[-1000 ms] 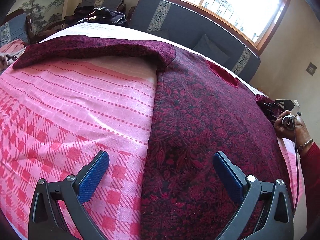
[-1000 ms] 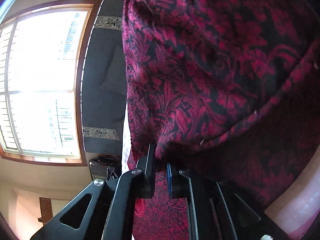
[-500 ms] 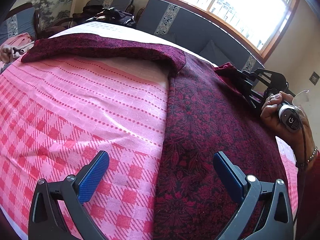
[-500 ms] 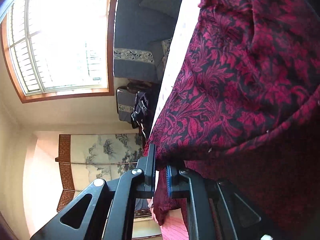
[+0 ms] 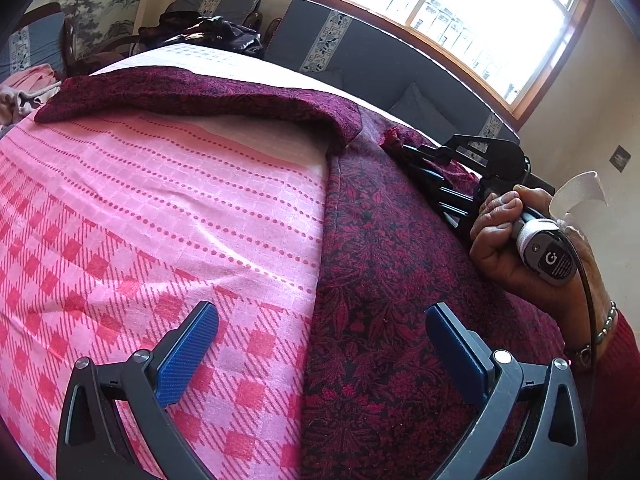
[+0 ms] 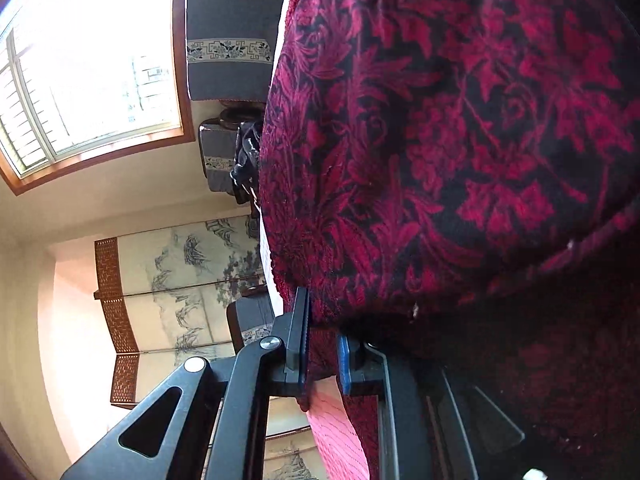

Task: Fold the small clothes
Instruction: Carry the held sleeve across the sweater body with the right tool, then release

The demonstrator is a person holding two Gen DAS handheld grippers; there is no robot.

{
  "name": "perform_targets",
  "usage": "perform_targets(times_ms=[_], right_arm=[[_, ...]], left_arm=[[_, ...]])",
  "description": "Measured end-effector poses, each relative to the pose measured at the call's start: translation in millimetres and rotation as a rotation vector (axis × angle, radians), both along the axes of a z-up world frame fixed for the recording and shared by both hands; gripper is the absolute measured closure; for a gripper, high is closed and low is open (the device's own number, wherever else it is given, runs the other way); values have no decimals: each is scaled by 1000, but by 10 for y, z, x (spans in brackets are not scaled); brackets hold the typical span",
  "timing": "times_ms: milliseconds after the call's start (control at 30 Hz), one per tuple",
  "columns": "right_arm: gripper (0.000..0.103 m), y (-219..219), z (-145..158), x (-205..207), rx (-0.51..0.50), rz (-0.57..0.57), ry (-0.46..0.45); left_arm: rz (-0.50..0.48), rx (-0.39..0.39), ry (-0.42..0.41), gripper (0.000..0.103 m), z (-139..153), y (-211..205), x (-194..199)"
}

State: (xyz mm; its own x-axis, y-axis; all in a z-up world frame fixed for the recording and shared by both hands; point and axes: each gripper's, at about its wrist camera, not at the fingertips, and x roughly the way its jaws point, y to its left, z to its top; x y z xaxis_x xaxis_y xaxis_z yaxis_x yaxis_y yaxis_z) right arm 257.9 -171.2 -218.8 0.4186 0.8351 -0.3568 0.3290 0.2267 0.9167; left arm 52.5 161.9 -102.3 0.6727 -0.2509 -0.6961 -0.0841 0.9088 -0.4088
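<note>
A dark red floral garment (image 5: 400, 280) lies spread on a pink checked cloth (image 5: 160, 220), one sleeve (image 5: 180, 92) stretched out to the left. My left gripper (image 5: 320, 312) hovers open over the garment's left edge, with nothing between its blue pads. A hand (image 5: 504, 248) holds my right gripper (image 5: 400, 146) over the garment's upper middle, carrying a fold of red fabric. In the right wrist view, the right gripper (image 6: 323, 320) has its jaws opening, with the garment (image 6: 440, 140) still filling the narrow gap and draped over the right finger.
A dark blue sofa (image 5: 380, 64) stands under the window behind the cloth. A black bag (image 5: 216, 32) lies at the far edge, and pink clothes (image 5: 28, 88) sit at the left. A painted folding screen (image 6: 180, 280) stands by the wall.
The right gripper has carried its piece of the garment from the right edge inward over the body to near the collar. Its jaw gap has widened slightly. The left gripper has stayed put.
</note>
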Motion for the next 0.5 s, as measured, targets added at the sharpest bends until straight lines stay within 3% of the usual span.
perform_targets(times_ms=[67,167,267,400,500], right_arm=[[81,59,36,-52,-14,38,-8],[55,53,198,-133,-37,76,-52],[52,-1,388,-267,-86,116,-125],[49,-120,540,-573,-99,190,-198],[48,-234,494,-823,-64,200,-209]], left_arm=[[-7,-19,1,0,52,88,57],[-23,-57,-35,0,229,282,173],[-1,-88,-58,0,398,603,389],[136,-149,-74,0,418,1270,739],[230,-232,17,2,219,1781,1077]])
